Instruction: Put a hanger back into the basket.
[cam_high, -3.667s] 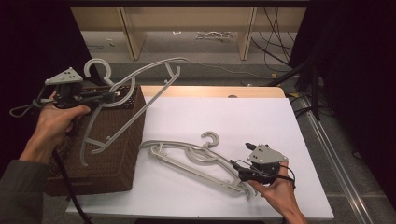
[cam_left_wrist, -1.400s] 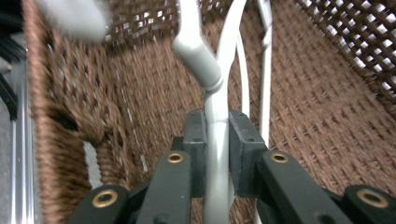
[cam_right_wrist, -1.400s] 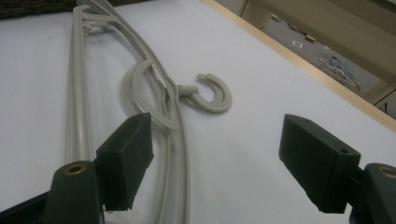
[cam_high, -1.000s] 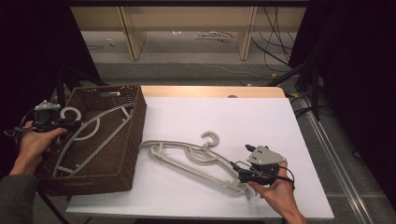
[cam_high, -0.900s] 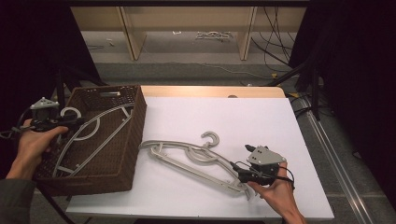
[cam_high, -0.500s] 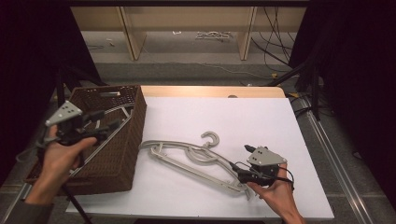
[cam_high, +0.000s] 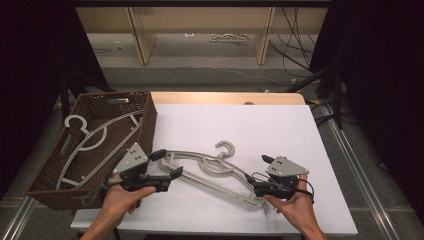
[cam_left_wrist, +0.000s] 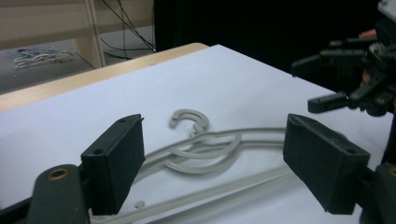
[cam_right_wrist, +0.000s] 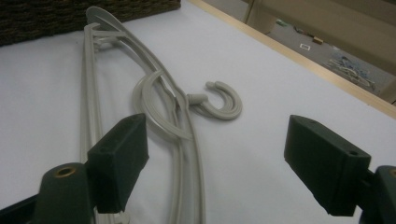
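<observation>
Hanger (cam_high: 215, 170) flat on table (cam_high: 280, 125); left hand-held gripper (cam_high: 166, 163) open beside it.

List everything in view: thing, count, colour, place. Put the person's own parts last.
Hanger in basket: one, pale grey, lying inside the basket.
Hangers on table: pale grey, stacked together at centre; count unclear.
Wicker basket: one, dark brown, at the table's left edge.
Table: one, white top, wooden far edge.
Left gripper: black, jaws open, at the stacked hangers' left end.
Right gripper: black, jaws open, at their right end.
Hands: two, holding the grippers.
</observation>
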